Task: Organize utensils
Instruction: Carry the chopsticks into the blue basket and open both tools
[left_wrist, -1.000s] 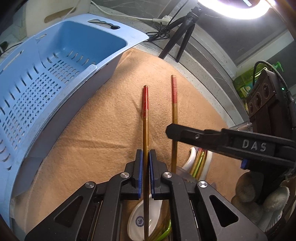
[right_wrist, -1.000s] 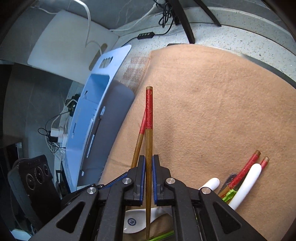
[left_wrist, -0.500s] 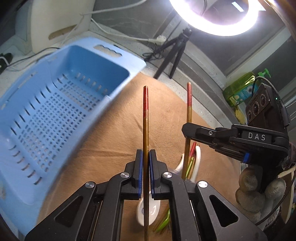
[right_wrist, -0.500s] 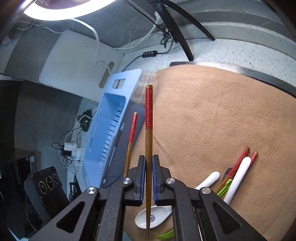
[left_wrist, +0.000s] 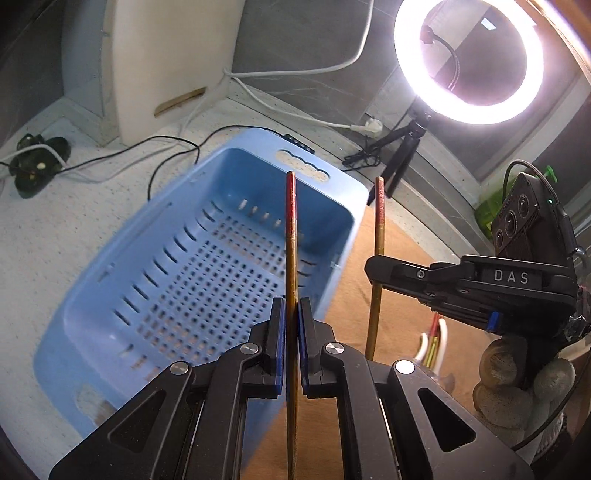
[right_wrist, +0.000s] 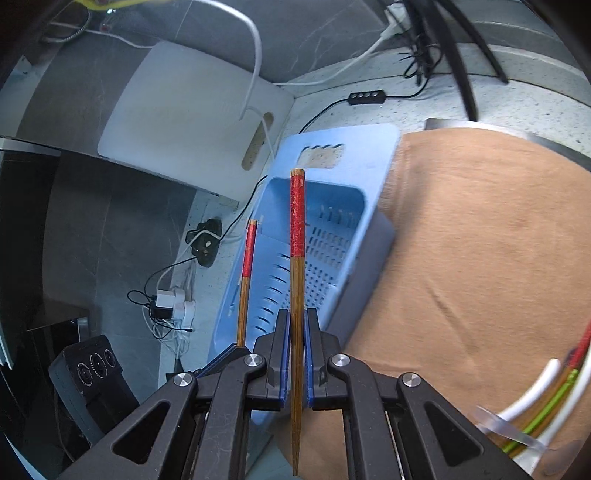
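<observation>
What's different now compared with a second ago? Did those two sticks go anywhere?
Both tools swung up off the tan cloth toward the blue basket. Left tool still grips its chopstick; right tool still grips the other chopstick. Basket unmoved.

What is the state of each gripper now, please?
Left gripper: closed on a chopstick.
Right gripper: closed on the other chopstick.

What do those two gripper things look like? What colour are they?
Both are black with triangle cutouts, silver screws and blue pads inside the fingers. The left gripper looks just like the right gripper. The right one has white "DAS" letters, a black cable, and a grey-gloved hand holding it.
</observation>
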